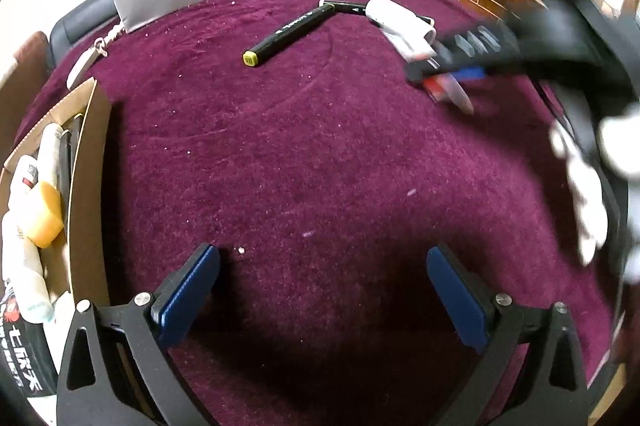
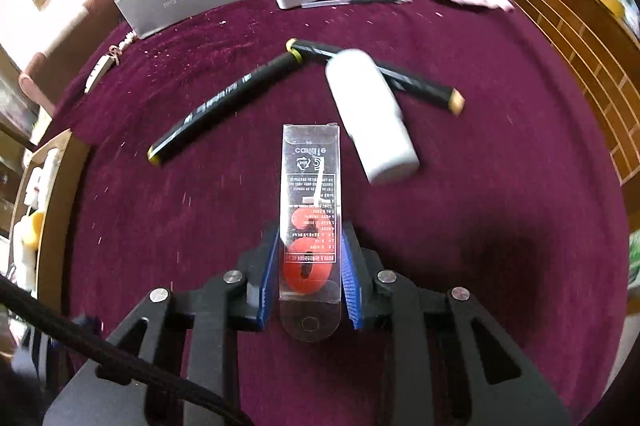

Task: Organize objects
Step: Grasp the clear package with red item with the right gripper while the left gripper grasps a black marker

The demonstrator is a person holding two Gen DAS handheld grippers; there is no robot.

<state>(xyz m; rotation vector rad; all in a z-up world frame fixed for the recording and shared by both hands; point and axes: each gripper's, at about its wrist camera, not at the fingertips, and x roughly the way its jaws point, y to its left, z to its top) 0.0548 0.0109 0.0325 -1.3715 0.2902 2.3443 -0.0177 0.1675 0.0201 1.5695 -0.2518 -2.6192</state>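
Candle pack (image 2: 311,210) is pinched in the right hand-held gripper (image 2: 311,266) — next it gets carried to the cardboard box (image 2: 60,186); left hand-held gripper (image 1: 324,290) is spread, empty.

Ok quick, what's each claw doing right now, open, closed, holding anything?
Left claw: wide open, nothing between its fingers, above the maroon cloth.
Right claw: closed on the clear candle box, red number candle inside.

Clear candle pack (image 2: 311,222), red numeral inside, clamped lengthwise between jaws.
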